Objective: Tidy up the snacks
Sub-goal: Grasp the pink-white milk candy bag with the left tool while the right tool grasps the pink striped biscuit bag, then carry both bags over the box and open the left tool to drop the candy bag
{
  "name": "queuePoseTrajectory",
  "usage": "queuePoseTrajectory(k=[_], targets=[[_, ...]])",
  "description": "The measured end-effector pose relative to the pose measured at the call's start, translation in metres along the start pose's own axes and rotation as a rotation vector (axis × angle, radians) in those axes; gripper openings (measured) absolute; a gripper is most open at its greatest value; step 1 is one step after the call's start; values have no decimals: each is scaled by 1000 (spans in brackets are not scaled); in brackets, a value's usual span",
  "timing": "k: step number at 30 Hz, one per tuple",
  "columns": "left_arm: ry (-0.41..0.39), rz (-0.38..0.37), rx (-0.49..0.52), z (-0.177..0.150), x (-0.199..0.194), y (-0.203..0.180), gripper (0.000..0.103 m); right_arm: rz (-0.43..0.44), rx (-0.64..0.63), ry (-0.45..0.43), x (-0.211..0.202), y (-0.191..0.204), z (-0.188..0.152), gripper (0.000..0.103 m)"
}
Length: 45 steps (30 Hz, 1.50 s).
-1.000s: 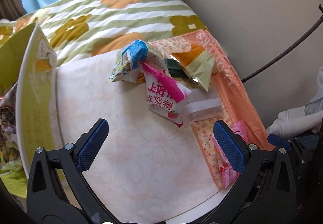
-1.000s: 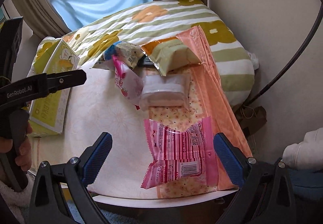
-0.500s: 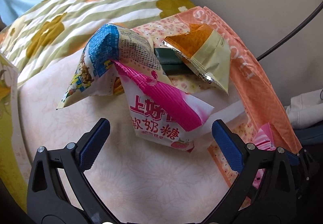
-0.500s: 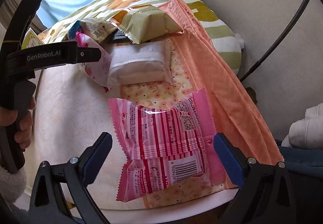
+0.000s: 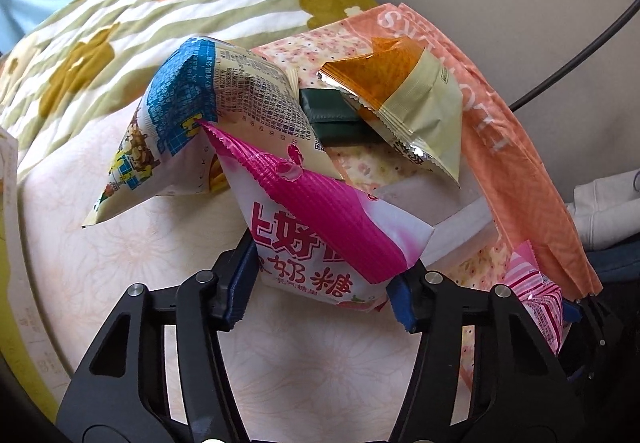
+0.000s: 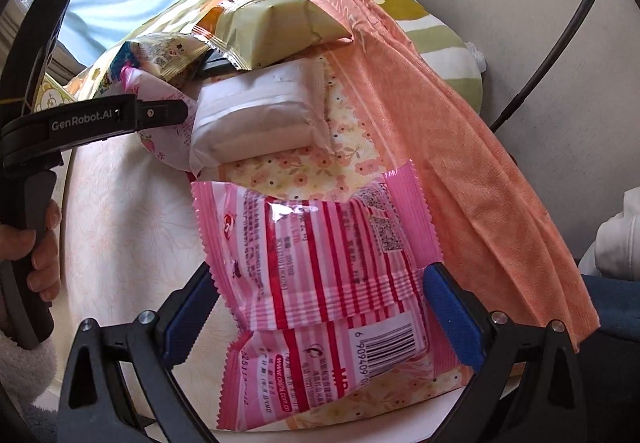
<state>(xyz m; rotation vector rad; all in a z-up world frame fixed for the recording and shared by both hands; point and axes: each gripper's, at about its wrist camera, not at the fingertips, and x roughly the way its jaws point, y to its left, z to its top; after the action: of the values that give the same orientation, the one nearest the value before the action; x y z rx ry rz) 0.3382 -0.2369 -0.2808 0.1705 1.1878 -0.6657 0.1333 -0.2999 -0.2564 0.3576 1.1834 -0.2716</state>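
A pink-and-white candy bag (image 5: 320, 219) leans on a pile of snacks on the round table (image 5: 120, 243). My left gripper (image 5: 320, 293) is closing and its blue pads press the bag's lower end from both sides. Behind it lie a blue-and-yellow snack bag (image 5: 224, 103), a dark green item (image 5: 332, 115), an orange-and-beige packet (image 5: 416, 103) and a white packet (image 6: 256, 115). My right gripper (image 6: 322, 311) stands open, pointing down over a pink striped packet (image 6: 320, 243) that lies between its pads.
A folded orange cloth (image 6: 460, 123) hangs over the table's right side under the snacks. A flowered quilt (image 5: 160, 3) lies behind the table. A yellow box (image 5: 8, 283) stands at the left edge. A black cable (image 5: 580, 55) runs along the wall. A hand (image 6: 40, 255) holds the left gripper's handle.
The left gripper came down to the snack pile and its jaws closed from wide open onto the pink candy bag. The right gripper sank closer over the pink striped packet, still open.
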Motion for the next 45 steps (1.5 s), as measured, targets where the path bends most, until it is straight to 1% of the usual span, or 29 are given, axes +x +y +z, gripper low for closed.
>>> queuePoseTrajectory(k=[6,8,12,13,17,19,25,31,36,41,45], targets=[[-4,15,0,-4,-3,0,49,-5,-5,5,4,3,3,99],[-5,18,-5,-8,-6,1,48,-10,-1,6,5,5,3,97],[1,26,-13,-18,-12,3,48,-23,-7,10,4,5,1,82],[3,27,-17,-20,-14,3,48,-25,-9,11,4,4,1,76],[8,37,-33,-29,-19,6,48,-21,-20,14,4,2,1,74],[6,43,-43,-32,-23,7,48,-22,-27,14,3,2,1,71],[-27,62,-66,-40,-43,7,47,19,-47,-11,-11,4,1,67],[-80,83,-101,-46,-77,4,47,57,-104,-52,-31,12,5,65],[-147,108,-164,-51,-115,7,47,100,-180,-96,-51,26,13,64],[-238,155,-255,-62,-163,20,47,157,-285,-150,-74,46,28,64],[-302,217,-319,-70,-204,35,47,229,-380,-200,-92,69,44,64]])
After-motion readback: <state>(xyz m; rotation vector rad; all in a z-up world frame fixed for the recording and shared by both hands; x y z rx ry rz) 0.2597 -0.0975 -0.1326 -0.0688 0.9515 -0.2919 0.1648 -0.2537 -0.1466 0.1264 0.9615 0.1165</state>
